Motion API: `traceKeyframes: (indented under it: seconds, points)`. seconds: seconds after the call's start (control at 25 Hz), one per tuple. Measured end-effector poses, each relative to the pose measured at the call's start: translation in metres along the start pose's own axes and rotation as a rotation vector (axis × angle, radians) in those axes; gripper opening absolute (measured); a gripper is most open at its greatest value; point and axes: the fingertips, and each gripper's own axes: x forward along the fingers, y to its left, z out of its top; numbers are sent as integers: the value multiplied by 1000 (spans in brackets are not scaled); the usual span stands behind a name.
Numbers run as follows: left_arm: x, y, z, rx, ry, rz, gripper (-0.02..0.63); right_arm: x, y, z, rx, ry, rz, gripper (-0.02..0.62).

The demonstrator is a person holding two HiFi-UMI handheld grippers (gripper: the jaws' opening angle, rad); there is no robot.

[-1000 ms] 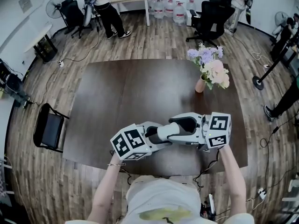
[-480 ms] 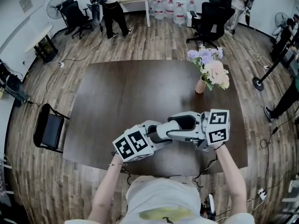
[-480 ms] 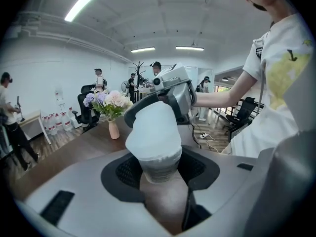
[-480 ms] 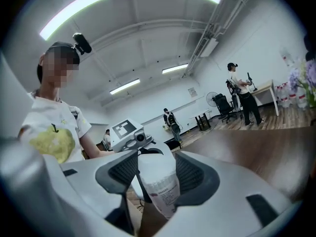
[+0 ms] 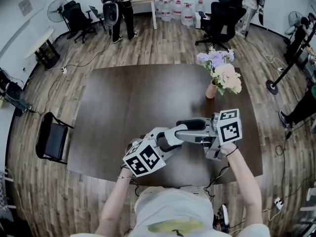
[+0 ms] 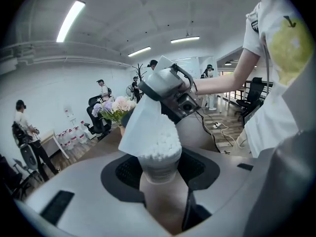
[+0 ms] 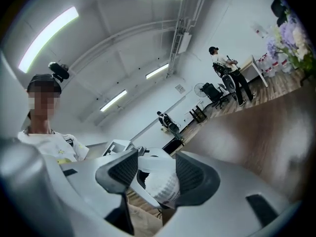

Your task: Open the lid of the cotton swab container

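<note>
The cotton swab container (image 6: 159, 154) sits upright between the 2 jaws of your left gripper (image 6: 160, 177), which clamp its body above the table's (image 5: 113, 98) near edge. Its lid (image 6: 142, 125) tilts up, swabs showing, pinched by your right gripper (image 7: 156, 168).

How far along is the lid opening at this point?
Mostly done: the lid is already swung up off the container, and the cotton swabs show at its mouth. In hand: the left gripper clamps the container while the right gripper pinches the lid. Left: perhaps folding the lid fully back and letting go.
</note>
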Motion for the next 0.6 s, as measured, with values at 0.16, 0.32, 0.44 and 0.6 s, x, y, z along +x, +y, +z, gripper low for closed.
traceKeyframes:
  seconds: [0.16,0.32,0.44,0.6]
  points:
    - [3,0,-4,24,5,32,213,1,-3,-1,34,-1,2,245]
    - [4,1,-7,29,5,43,213,3,-6,-1,60,-3,4,245]
    - [3,2,-7,4,-13,38,212,3,-7,-1,69,-16,14,247]
    - [2,4,-9,-38,-27,37,212,3,-8,1,33,-38,6,245]
